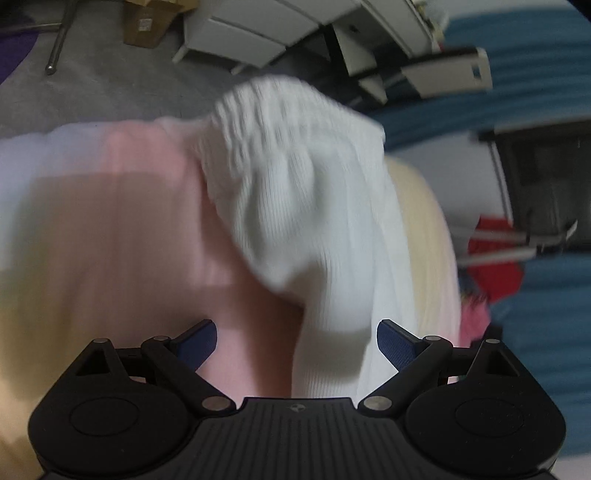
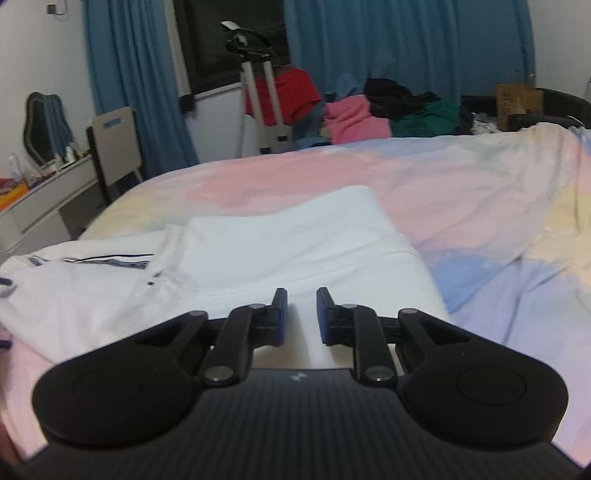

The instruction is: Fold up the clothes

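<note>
A white ribbed garment (image 1: 303, 206) hangs bunched in front of my left gripper (image 1: 295, 343), whose jaws stand wide open with a fold of the cloth draped between them; the view is blurred. In the right wrist view the white garment (image 2: 288, 243) with a dark-striped collar (image 2: 110, 263) lies partly folded on the pastel bed sheet (image 2: 461, 206). My right gripper (image 2: 301, 314) is just above the garment's near edge, jaws a small gap apart, nothing between them.
A pile of red, pink, green and black clothes (image 2: 362, 110) sits at the bed's far side. A garment steamer stand (image 2: 258, 88), blue curtains (image 2: 125, 81) and a white desk (image 2: 40, 206) stand beyond the bed. White drawers (image 1: 258, 33) show in the left wrist view.
</note>
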The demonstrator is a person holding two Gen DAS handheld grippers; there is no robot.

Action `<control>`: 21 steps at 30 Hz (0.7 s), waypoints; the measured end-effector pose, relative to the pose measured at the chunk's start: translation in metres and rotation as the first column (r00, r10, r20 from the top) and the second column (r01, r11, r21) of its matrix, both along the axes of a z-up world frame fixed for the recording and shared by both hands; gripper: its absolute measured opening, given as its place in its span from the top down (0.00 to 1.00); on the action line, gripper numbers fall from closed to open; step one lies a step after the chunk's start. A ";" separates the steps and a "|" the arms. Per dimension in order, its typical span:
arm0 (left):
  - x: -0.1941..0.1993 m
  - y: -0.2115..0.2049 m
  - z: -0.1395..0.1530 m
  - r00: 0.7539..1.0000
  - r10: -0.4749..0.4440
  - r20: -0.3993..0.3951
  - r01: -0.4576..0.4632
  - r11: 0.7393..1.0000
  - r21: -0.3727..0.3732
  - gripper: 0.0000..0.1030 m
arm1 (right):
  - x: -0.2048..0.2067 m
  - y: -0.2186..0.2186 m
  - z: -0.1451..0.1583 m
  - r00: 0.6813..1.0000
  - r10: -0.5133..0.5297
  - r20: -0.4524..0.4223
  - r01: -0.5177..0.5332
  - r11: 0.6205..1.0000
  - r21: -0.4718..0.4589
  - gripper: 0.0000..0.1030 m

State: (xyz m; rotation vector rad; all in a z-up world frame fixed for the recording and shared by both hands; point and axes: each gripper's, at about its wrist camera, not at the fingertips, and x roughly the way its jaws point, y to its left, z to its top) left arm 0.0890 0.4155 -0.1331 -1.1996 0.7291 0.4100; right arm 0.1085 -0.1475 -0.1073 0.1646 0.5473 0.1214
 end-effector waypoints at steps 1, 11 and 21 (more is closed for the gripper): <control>0.002 0.003 0.000 1.000 0.015 0.005 -0.015 1.000 0.013 0.08 | 0.001 0.002 0.000 1.000 0.011 -0.002 -0.011 1.000 0.000 0.81; 0.029 0.016 0.008 0.992 0.114 0.052 -0.122 0.974 0.189 0.37 | 0.019 0.018 -0.016 0.998 0.042 -0.041 -0.045 0.996 -0.073 0.81; 0.058 -0.054 0.080 0.999 0.010 0.051 -0.037 0.817 0.575 0.84 | 0.025 0.014 -0.021 0.997 0.031 -0.069 -0.034 0.998 -0.044 0.83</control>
